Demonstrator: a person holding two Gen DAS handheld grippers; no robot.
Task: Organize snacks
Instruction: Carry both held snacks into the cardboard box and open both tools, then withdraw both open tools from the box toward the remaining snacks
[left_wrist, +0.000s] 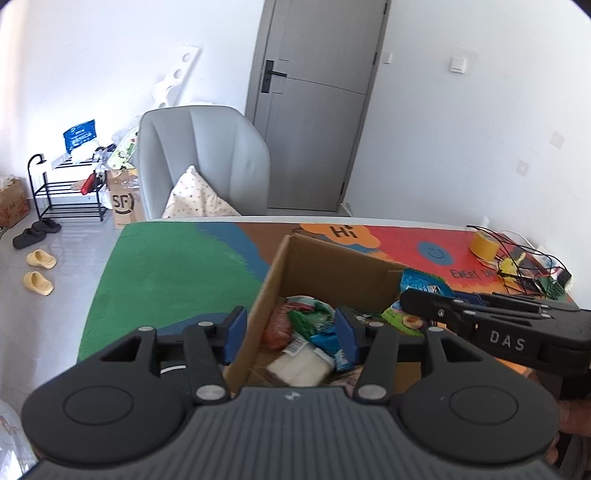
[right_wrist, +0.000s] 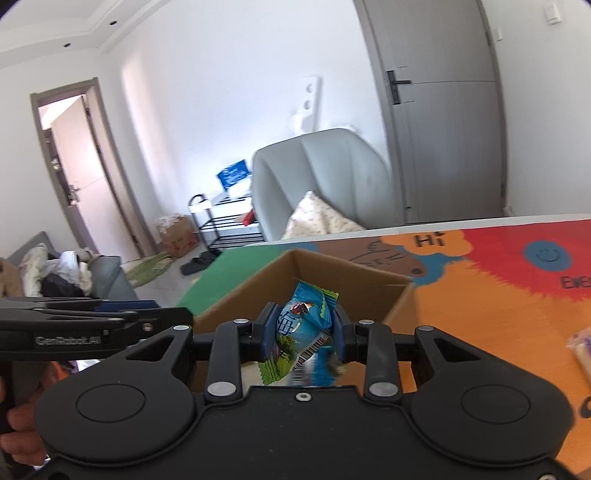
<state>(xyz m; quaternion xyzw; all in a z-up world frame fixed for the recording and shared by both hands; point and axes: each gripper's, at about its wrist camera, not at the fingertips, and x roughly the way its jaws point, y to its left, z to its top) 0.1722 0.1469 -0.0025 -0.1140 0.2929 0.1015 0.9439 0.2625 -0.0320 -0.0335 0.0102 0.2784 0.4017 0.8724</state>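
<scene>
Currently right gripper (right_wrist: 303, 332) has its blue-padded fingers (right_wrist: 269, 330) clamped on a blue-and-green foil snack packet (right_wrist: 301, 332); pads press both flat sides, packet stands tilted, barcode end toward the camera. It hangs above the near part of the open brown cardboard box (right_wrist: 354, 284), not touching the walls as far as I can tell.

Left gripper (left_wrist: 291, 334) fingers are wide apart, gripping nothing. Left pad (left_wrist: 236, 328) sits outside the box's left wall (left_wrist: 258, 314), right pad (left_wrist: 345, 332) is inside over the contents, so the wall runs between the fingers; contact with the wall can't be confirmed.

Box contents, left wrist view: red-orange packet (left_wrist: 279, 326) against the left wall, green-and-white wrapper (left_wrist: 308, 314) beside it, white soft-looking packet (left_wrist: 299, 365) near the front, blue wrapper (left_wrist: 328, 341) touching the right pad.

Box stands mid-table on the multicoloured printed table cover (left_wrist: 166, 273). Just outside the box's right wall: a blue snack bag (left_wrist: 424, 284) and a green packet with a fruit print (left_wrist: 402, 319), partly hidden by the right gripper's black body (left_wrist: 498, 332). Yellow tape roll (left_wrist: 484, 245) and a tangle of black wires (left_wrist: 524, 266) sit at the far right corner.
</scene>
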